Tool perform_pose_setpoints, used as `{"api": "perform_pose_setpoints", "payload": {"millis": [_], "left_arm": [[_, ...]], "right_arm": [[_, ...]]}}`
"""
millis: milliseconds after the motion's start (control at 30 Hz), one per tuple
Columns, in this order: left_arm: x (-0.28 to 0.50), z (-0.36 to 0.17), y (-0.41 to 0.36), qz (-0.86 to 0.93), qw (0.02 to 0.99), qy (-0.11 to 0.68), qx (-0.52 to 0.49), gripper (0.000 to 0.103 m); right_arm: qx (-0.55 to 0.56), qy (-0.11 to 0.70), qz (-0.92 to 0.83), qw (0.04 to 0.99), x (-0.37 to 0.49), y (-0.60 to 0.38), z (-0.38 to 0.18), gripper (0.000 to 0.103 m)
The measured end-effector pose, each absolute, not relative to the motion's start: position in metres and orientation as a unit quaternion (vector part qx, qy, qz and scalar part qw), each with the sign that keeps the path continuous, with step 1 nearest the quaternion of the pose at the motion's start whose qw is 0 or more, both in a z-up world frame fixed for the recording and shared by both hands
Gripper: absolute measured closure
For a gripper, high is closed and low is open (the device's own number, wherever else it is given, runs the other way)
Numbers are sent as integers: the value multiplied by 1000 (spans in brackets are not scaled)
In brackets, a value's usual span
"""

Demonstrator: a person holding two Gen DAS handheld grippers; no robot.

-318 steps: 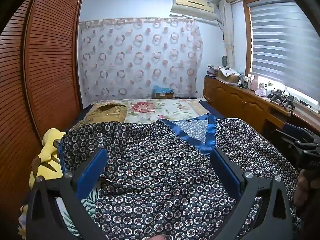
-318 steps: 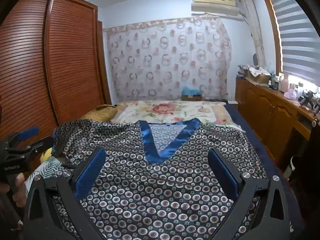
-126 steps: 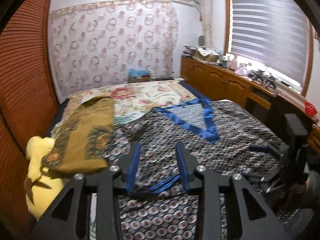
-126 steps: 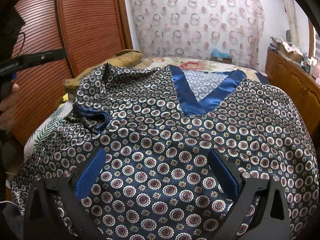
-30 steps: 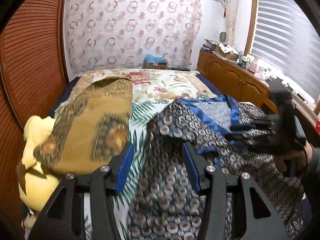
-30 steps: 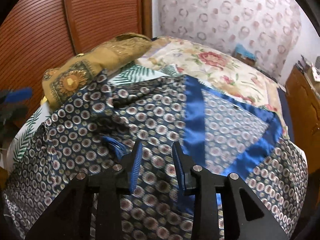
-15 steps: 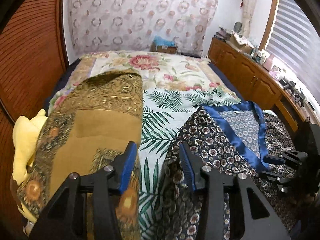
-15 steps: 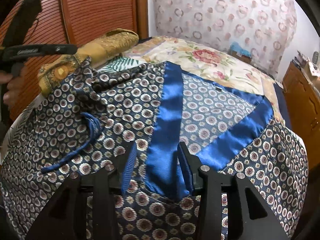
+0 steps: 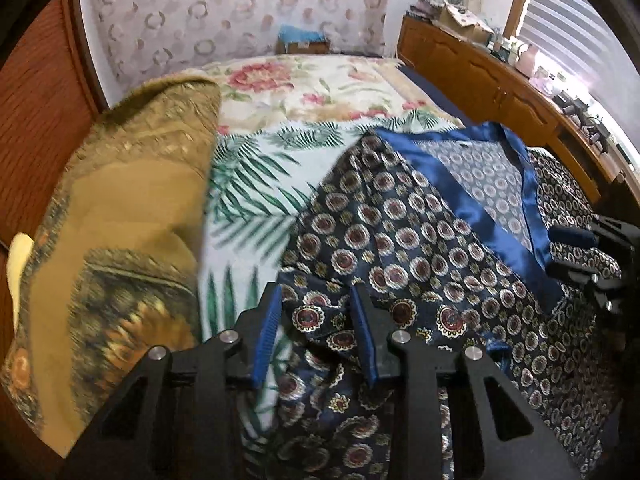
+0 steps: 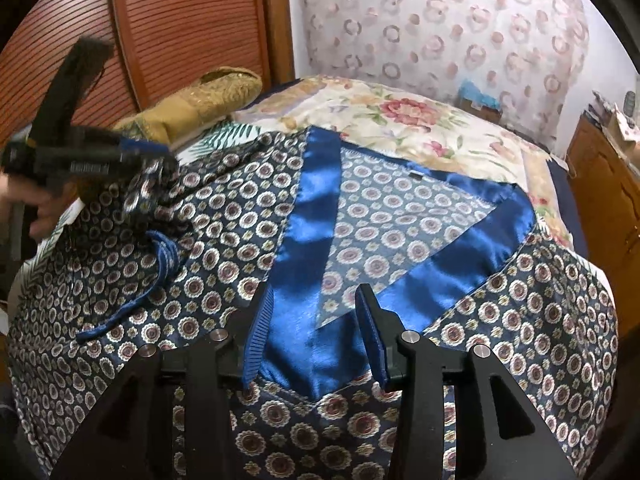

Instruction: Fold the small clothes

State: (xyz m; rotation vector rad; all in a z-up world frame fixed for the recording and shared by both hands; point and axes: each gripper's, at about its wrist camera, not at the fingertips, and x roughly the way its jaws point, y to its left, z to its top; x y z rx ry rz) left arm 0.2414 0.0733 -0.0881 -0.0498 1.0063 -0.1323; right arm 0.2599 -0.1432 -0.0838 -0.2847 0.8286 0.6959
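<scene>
A dark navy satin top (image 10: pixel 248 216) printed with small round medallions and trimmed with a bright blue V-neck band (image 10: pixel 308 224) lies spread across the near half of a bed covered in a palm-leaf and floral sheet (image 9: pixel 256 184). Its sleeve side is already turned in over the body. The left gripper (image 9: pixel 316 320) has just been closing, a raised ridge of the top's folded shoulder edge between its blue pads, likely to carry that fold further. The right gripper (image 10: pixel 316 332), jaws apart, straddles the point of the V-neck without pinching it, apparently steadying the centre. A mustard brocade cushion (image 9: pixel 120 216) sits beside the louvred wooden wardrobe (image 10: pixel 192 24).
</scene>
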Motion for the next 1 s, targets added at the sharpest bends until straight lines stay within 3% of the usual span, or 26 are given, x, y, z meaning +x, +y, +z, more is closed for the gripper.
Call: {"api": "perform_pose_setpoints", "payload": {"millis": [467, 533, 567, 600, 1000], "left_arm": [[219, -97, 63, -58, 872, 485, -36, 64], [222, -95, 63, -76, 871, 484, -51, 78], [223, -93, 62, -80, 870, 483, -51, 92], [223, -89, 60, -83, 873, 479, -43, 98], [258, -11, 82, -32, 912, 409, 18, 102]], "right_arm": [[-133, 383, 327, 853, 254, -153, -74, 60], [-133, 381, 328, 854, 252, -153, -72, 60], [-133, 381, 329, 854, 252, -153, -72, 60], [-131, 380, 330, 854, 252, -153, -71, 60], [-121, 379, 327, 857, 257, -163, -70, 60]]}}
